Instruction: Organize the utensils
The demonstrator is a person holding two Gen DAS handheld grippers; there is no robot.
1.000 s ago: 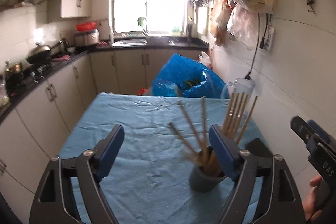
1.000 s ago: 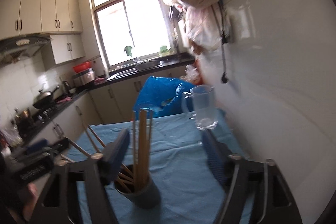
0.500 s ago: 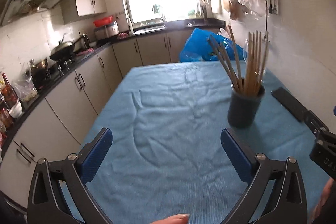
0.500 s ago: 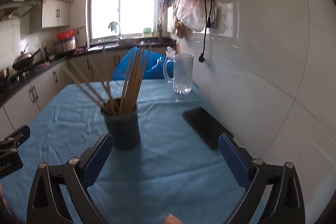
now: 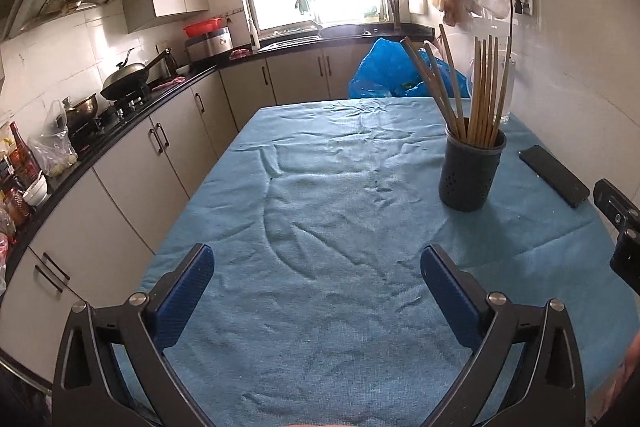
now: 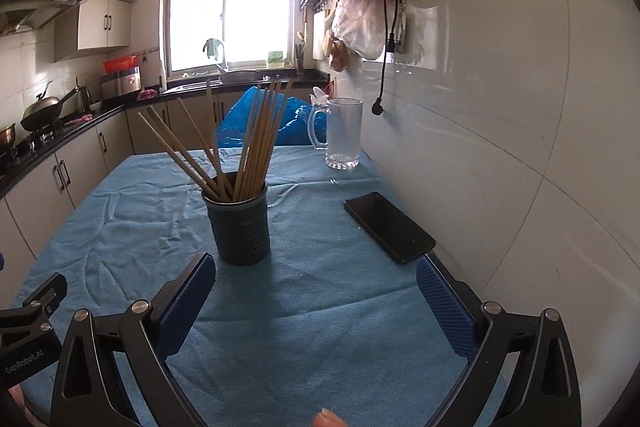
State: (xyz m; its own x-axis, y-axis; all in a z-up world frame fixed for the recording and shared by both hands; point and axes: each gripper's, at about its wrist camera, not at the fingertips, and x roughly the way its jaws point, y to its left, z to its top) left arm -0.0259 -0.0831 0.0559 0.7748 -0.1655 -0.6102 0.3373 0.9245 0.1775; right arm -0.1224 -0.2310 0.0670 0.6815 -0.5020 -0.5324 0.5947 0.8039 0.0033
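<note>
- My left gripper [image 5: 318,275] hangs over bare blue cloth [image 5: 320,211]; all the cloth left of the dark holder [image 5: 470,169] is free, out to the table edge.
- The holder stands upright, chopsticks [image 5: 486,87] fanning above its rim, some leaning left, so the air over it is crowded.
- Right of the holder, a black phone [image 6: 390,227] lies flat, apart from it; a strip of cloth runs between them.
- My right gripper [image 6: 316,285] sits nearer me than the holder, its right pad close by the phone's near corner.
- Behind the holder, a glass mug [image 6: 342,133] stands by the tiled wall [image 6: 520,147], which closes off that side.
- Both grippers gape wide, nothing between the pads.
</note>
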